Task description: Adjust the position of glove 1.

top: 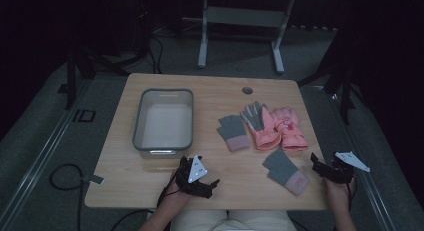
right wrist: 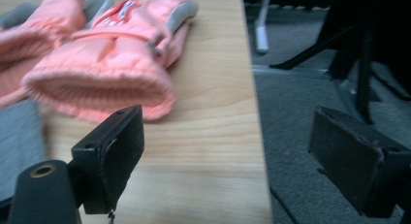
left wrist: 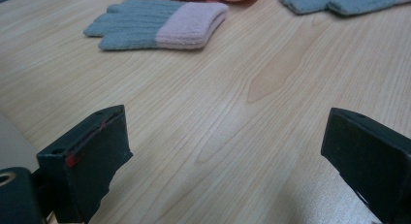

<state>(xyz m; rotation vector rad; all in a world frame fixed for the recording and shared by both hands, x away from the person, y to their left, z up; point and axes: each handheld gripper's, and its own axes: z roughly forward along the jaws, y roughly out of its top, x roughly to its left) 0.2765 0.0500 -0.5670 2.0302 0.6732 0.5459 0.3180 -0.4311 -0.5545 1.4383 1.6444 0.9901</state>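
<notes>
Four gloves are lying on the right half of the desk [top: 150, 191]: two grey knit gloves with pink cuffs and two pink padded gloves, plus one grey bin [top: 163, 122] sitting left of centre. One grey glove [top: 233, 132] is resting mid-desk just left of the pink pair [top: 275, 127], which is lying side by side, touching; the other grey glove [top: 286, 171] is lying nearer the front edge, apart from the rest. The left tongs [top: 214, 185] are hovering low over bare wood near the front edge, just in front of the bin, jaws standing wide apart and gripping nothing. The right tongs [top: 315, 161] are hanging at the front right corner, partly past the right edge, jaws likewise wide and empty, pointing toward the pink pair's cuffs. Open wood is lying between the two tongs along the front edge, and a clear strip is running between bin and gloves.
</notes>
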